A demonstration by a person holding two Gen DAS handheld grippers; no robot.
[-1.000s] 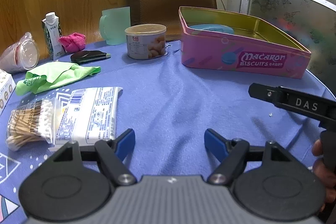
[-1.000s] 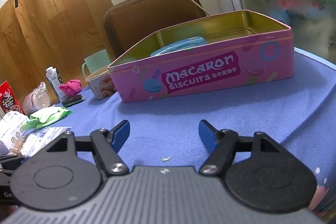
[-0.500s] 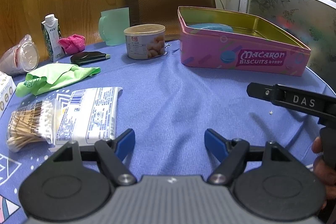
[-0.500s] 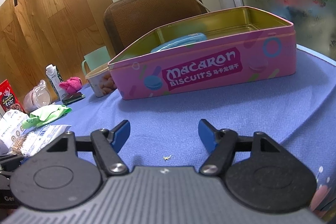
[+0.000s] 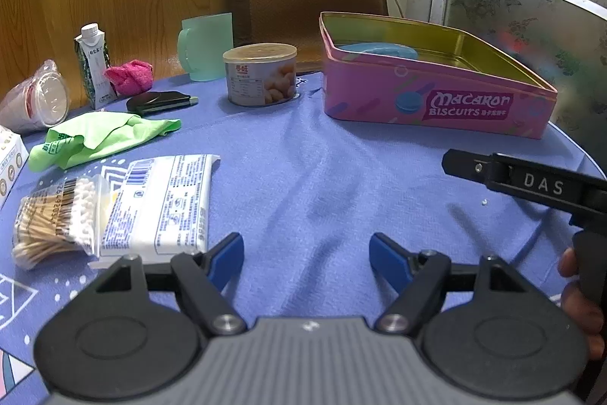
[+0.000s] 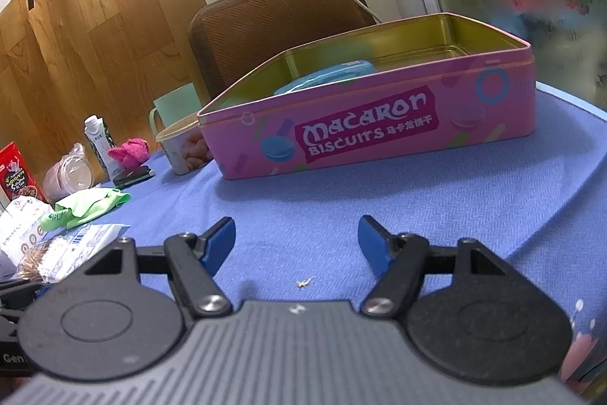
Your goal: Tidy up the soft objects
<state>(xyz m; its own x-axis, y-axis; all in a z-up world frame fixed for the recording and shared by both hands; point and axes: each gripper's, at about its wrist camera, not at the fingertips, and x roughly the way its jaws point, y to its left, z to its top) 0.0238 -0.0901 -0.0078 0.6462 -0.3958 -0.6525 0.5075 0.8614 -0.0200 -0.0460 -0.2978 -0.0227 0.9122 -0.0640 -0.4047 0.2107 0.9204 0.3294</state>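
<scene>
Both the left gripper [image 5: 306, 253] and right gripper [image 6: 297, 238] hovered over the blue worktop [image 5: 303, 169], jaws wide and empty. The green cloth [image 5: 98, 135] lay left, well apart from the pink tin [image 5: 436, 101].

On your table [image 5: 303, 154] the tin [image 5: 436, 90] stood at the far right, a pack [image 5: 377, 50] lying inside it. Left of it stood the can [image 5: 261, 74], with the mug [image 5: 206, 46] behind. Further left lay the phone [image 5: 161, 101], the towel [image 5: 129, 76] and carton [image 5: 95, 65] behind it, the cloth [image 5: 98, 137] before it. Nearest you on the left lay the wipes [image 5: 163, 204], the swabs [image 5: 53, 219] just beside them.
</scene>
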